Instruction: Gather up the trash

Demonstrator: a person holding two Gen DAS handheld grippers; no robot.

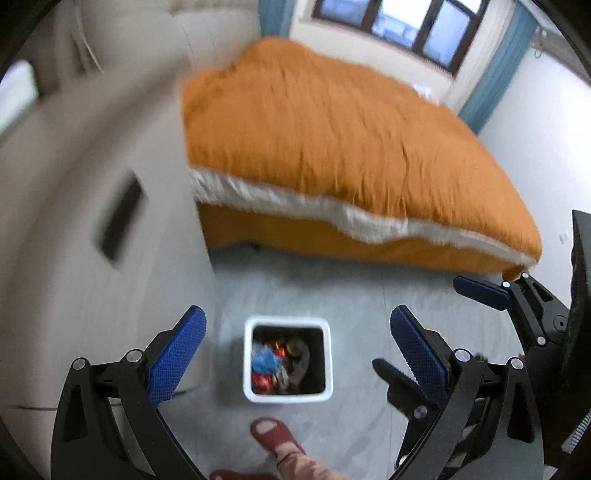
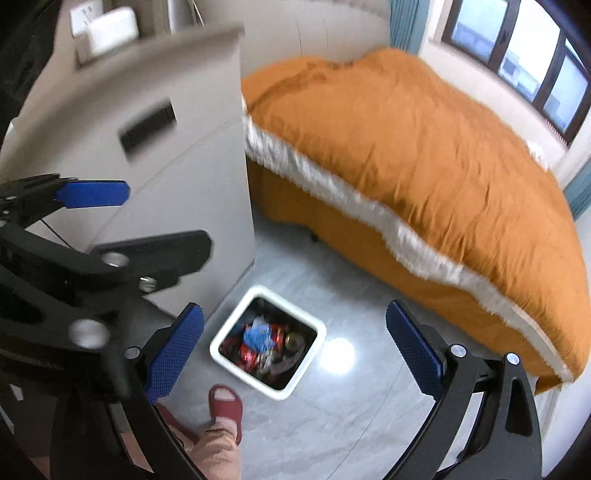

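Note:
A white square trash bin (image 1: 249,363) stands on the grey floor, holding several pieces of trash (image 1: 275,363): blue, red and dark wrappers. It also shows in the right wrist view (image 2: 221,343) with the trash (image 2: 260,341) inside. My left gripper (image 1: 295,350) is open and empty, high above the bin. My right gripper (image 2: 293,350) is open and empty, also high above the bin. The right gripper (image 1: 436,325) shows at the right edge of the left wrist view. The left gripper (image 2: 147,218) shows at the left of the right wrist view.
A bed with an orange cover (image 1: 351,147) fills the far side. A beige cabinet (image 1: 92,221) stands left of the bin. The person's foot in a red slipper (image 1: 275,435) is just in front of the bin. A window (image 1: 406,22) is behind the bed.

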